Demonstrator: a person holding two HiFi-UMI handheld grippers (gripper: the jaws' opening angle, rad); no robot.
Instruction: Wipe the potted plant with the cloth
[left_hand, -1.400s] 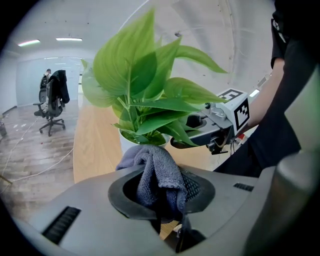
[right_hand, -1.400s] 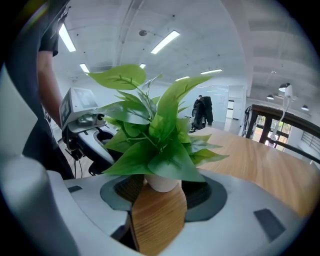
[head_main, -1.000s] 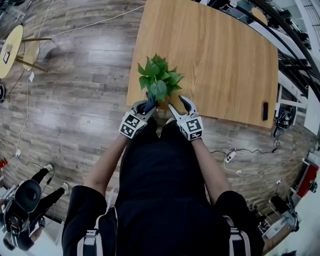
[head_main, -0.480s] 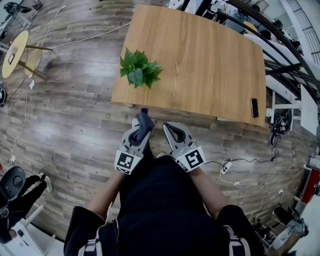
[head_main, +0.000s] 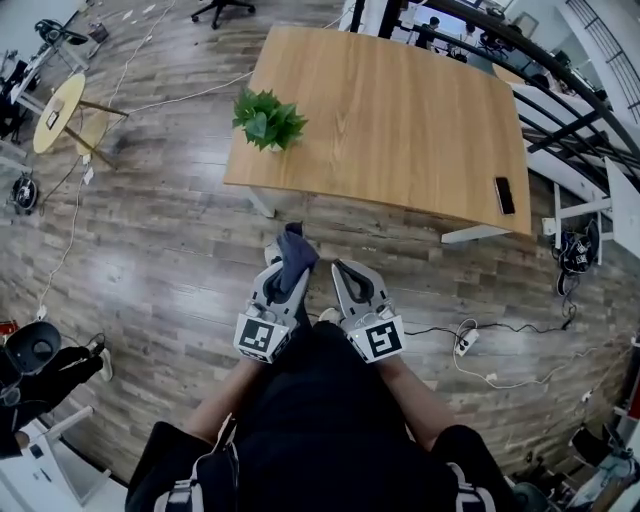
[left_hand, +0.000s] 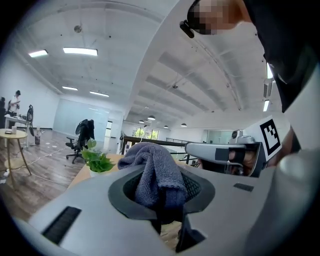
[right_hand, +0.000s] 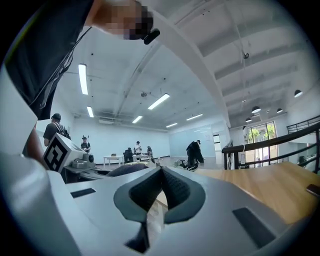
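Both grippers pulled back off the plant vs earlier frame, and R jaws went from spread to closed. Near: left gripper (head_main: 286, 262) clamped on gray cloth (head_main: 297, 246), bunched btwn pads, poking out at 12. Right gripper (head_main: 341, 270) just beside it at 3, jaws together, empty. Far: potted plant (head_main: 268, 120) at 11, well apart, upright on wooden table (head_main: 400, 110) by its near-left corner. Dark phone (head_main: 503, 195) sat at table's 3 o'clock edge.

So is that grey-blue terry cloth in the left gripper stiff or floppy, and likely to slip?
Probably floppy: the grey-blue terry cloth bunches and folds over the left gripper, whose jaws are shut on it. Its looped weave likely catches on the ribbed jaws rather than slipping out.
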